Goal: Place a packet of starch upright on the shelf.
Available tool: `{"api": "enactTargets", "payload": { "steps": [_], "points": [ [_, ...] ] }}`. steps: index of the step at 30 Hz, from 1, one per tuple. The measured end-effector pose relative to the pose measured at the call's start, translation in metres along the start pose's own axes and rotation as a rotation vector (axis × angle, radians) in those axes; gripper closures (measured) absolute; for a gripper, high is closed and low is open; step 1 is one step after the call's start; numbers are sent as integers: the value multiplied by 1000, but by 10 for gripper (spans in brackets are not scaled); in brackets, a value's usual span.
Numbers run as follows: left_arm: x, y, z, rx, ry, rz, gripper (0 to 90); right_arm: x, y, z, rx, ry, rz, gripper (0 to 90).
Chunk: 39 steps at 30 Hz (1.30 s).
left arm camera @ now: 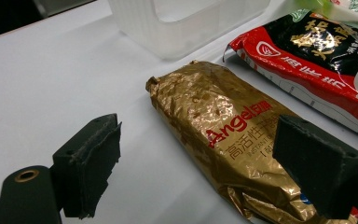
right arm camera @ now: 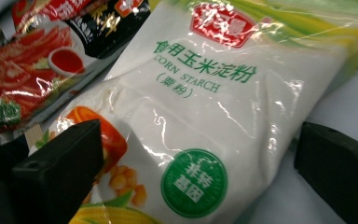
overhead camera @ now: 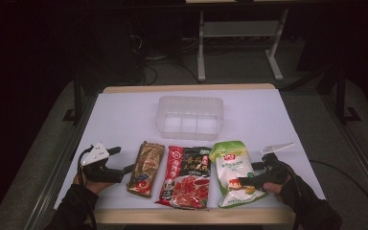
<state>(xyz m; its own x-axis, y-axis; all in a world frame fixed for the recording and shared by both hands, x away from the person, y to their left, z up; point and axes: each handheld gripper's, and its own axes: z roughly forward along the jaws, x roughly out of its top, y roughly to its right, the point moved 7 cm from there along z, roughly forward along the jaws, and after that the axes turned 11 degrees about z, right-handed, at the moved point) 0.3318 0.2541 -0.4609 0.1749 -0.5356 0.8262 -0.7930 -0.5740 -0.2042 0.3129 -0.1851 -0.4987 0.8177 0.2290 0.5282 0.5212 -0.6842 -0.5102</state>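
Three food packets lie in a row near the table's front edge. A gold yeast packet (overhead camera: pixel 146 167) (left arm camera: pixel 214 121) is on the left. My left gripper (overhead camera: pixel 120 160) (left arm camera: pixel 205 163) stands open beside it, with one jaw above the packet's near end and the other over bare table. On the right lies a white and green corn starch bag (overhead camera: pixel 234 172) (right arm camera: pixel 205 102). My right gripper (overhead camera: pixel 250 173) (right arm camera: pixel 200 170) is open wide and low over this bag, its jaws straddling the lower part without pressing on it.
A red and black sauce packet (overhead camera: pixel 187 177) (left arm camera: pixel 317 56) (right arm camera: pixel 42 60) lies between the two. Behind the row stands an empty clear plastic tub (overhead camera: pixel 189 117) (left arm camera: pixel 186 23). White table surface (overhead camera: pixel 124 115) spreads around it. Desk legs and cables stand beyond the far edge.
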Motion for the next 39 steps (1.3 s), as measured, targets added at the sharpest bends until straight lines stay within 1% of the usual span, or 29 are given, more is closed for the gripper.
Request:
{"api": "enactTargets", "payload": {
  "steps": [2, 3, 4, 7, 11, 13, 14, 15, 16, 17, 20, 22, 24, 27, 28, 31, 33, 36, 37, 39],
  "points": [
    [0, 1, 1, -2, -2, -1, 147, 2, -2, 3, -2, -21, -11, 0],
    [0, 1, 1, -5, -4, 1, 147, 2, -2, 3, -2, -21, -11, 0],
    [0, 2, 2, -8, -6, 3, 147, 3, -4, 5, -4, -31, -28, 0],
    [0, 4, 4, -17, -13, 11, 147, 4, -5, 6, 0, -32, -33, 0],
    [-1, 5, 6, -29, -21, 13, 147, 6, -7, 9, -5, -46, -65, 8],
    [-2, 6, 7, -32, -26, 15, 147, 8, -10, 12, -7, -54, -93, 72],
    [-2, 6, 8, -33, -30, 17, 147, 8, -10, 12, -7, -54, -93, 72],
    [-2, 7, 8, -37, -30, 14, 147, 9, -12, 12, -7, -57, -112, 115],
    [-2, 7, 9, -38, -31, 16, 147, 9, -13, 12, -4, -58, -114, 135],
    [-2, 7, 9, -38, -31, 18, 147, 9, -13, 12, -4, -58, -114, 135],
    [-3, 7, 10, -40, -36, 16, 147, 10, -15, 11, 2, -62, -132, 243],
    [-3, 7, 10, -40, -38, 16, 147, 11, -15, 10, 0, -56, -134, 345],
    [-4, 6, 10, -22, -39, 20, 147, 12, -15, 8, 4, -45, -136, 433],
    [-3, 4, 8, -15, -22, 16, 159, 13, -17, 4, 13, -24, -156, 590],
    [-3, 4, 8, -13, -20, 16, 159, 13, -18, 3, 18, -18, -162, 627],
    [-3, 4, 7, -15, -13, 11, 163, 13, -21, 0, 26, -6, -184, 693],
    [-3, 4, 7, -20, -12, 8, 163, 13, -24, -1, 40, 4, -194, 738],
    [-4, 4, 6, -26, -9, 5, 163, 11, -31, -5, 25, 17, -220, 772],
    [-4, 4, 6, -27, -8, 5, 163, 11, -31, -5, 25, 17, -220, 772],
    [-3, 4, 6, -33, 1, 0, 163, 10, -33, -8, 16, 29, -235, 776]
  ]
}}
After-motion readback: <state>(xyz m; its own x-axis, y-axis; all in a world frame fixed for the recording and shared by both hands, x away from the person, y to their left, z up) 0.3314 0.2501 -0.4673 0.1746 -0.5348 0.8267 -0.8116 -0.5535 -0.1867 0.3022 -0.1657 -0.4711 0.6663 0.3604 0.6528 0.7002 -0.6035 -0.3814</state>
